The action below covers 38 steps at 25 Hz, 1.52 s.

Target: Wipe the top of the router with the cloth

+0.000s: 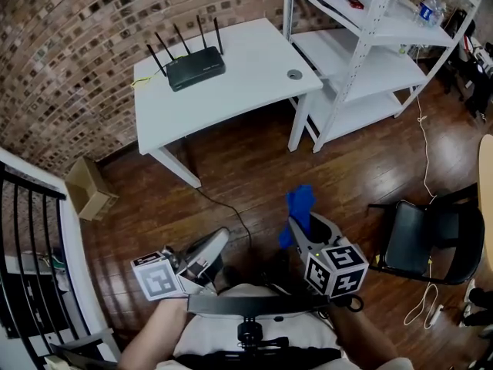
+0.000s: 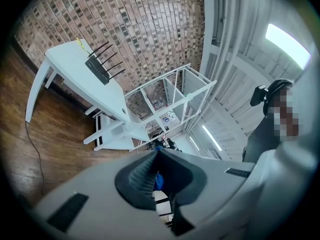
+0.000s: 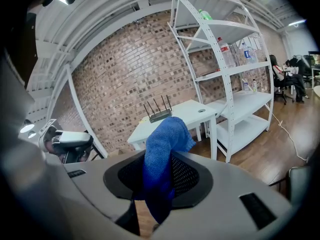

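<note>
The black router (image 1: pixel 196 66) with several upright antennas stands at the back of the white table (image 1: pixel 246 91), far ahead of both grippers. My right gripper (image 1: pixel 297 223) is shut on the blue cloth (image 1: pixel 300 205), which sticks up from between its jaws over the wooden floor. The right gripper view has the cloth (image 3: pixel 165 146) hanging out of the gripper (image 3: pixel 161 156), with the router (image 3: pixel 160 116) small behind it. My left gripper (image 1: pixel 222 239) is low beside my body, its jaws together and holding nothing. From the left gripper view the gripper (image 2: pixel 157 153) looks shut, and the router (image 2: pixel 98 69) is far off.
A white shelf unit (image 1: pixel 362 45) stands right of the table. A black chair (image 1: pixel 425 239) is at the right, a cardboard box (image 1: pixel 88 187) and a black railing (image 1: pixel 31 245) at the left. A cable (image 1: pixel 231 209) trails over the wooden floor.
</note>
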Each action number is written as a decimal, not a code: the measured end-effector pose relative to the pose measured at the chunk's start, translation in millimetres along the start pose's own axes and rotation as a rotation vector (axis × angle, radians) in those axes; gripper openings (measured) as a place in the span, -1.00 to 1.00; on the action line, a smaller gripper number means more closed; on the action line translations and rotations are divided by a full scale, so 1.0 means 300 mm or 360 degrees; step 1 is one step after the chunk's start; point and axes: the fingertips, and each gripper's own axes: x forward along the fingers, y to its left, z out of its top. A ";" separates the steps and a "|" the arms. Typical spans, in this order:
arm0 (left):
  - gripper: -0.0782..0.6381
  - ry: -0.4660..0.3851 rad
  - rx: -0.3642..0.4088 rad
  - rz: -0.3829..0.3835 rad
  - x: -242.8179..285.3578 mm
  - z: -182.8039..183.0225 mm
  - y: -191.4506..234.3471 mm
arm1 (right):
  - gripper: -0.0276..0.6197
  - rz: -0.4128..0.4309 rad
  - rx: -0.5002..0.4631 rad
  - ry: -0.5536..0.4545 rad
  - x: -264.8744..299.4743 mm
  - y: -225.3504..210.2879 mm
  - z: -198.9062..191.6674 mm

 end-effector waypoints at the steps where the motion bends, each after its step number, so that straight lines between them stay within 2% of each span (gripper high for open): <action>1: -0.76 0.0007 -0.0005 0.0005 0.008 -0.001 0.004 | -0.48 -0.0004 0.0008 0.0005 0.001 -0.009 -0.001; 12: -0.76 0.0051 -0.0028 0.0081 0.142 0.008 0.045 | -0.48 -0.0115 0.0081 0.0008 0.012 -0.224 0.036; 18: -0.76 0.0035 -0.0021 0.0121 0.249 0.005 0.022 | -0.48 -0.0091 0.0078 0.0027 0.015 -0.316 0.069; 23: -0.76 -0.0033 -0.0024 0.0147 0.287 0.006 0.019 | -0.48 -0.0020 0.0041 0.0072 0.024 -0.362 0.084; 31: -0.76 -0.0200 -0.0029 0.0259 0.185 0.074 0.071 | -0.48 0.0128 -0.0021 0.0139 0.124 -0.308 0.083; 35: -0.76 -0.0266 -0.0029 0.0264 0.104 0.166 0.129 | -0.48 0.0163 -0.0063 0.0182 0.216 -0.219 0.088; 38: -0.76 -0.0284 -0.0030 0.0252 -0.002 0.243 0.229 | -0.48 0.0154 -0.0101 0.0209 0.315 -0.121 0.093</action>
